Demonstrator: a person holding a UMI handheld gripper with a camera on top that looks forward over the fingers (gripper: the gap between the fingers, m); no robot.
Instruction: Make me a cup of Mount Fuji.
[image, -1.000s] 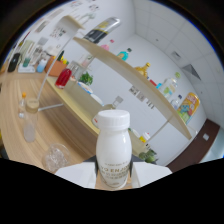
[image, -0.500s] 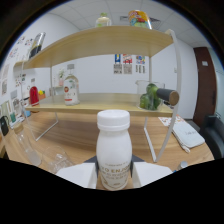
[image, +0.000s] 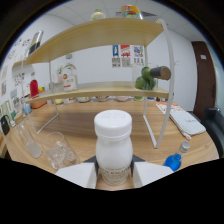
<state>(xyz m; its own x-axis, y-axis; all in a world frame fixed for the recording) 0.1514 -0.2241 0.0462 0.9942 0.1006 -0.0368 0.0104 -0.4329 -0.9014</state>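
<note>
While upright above the wooden table (image: 150, 131), the white bottle (image: 113, 145) (capped) sits pinched in the gripper (image: 113, 172).

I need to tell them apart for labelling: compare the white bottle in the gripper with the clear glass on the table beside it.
The white bottle is opaque; the glass is see-through. The bottle is capped with a white lid, while the glass is open at the top. The bottle is held between the fingers of the gripper; the glass rests on the wooden table, off to one side of the fingers. Both stand upright.
</note>
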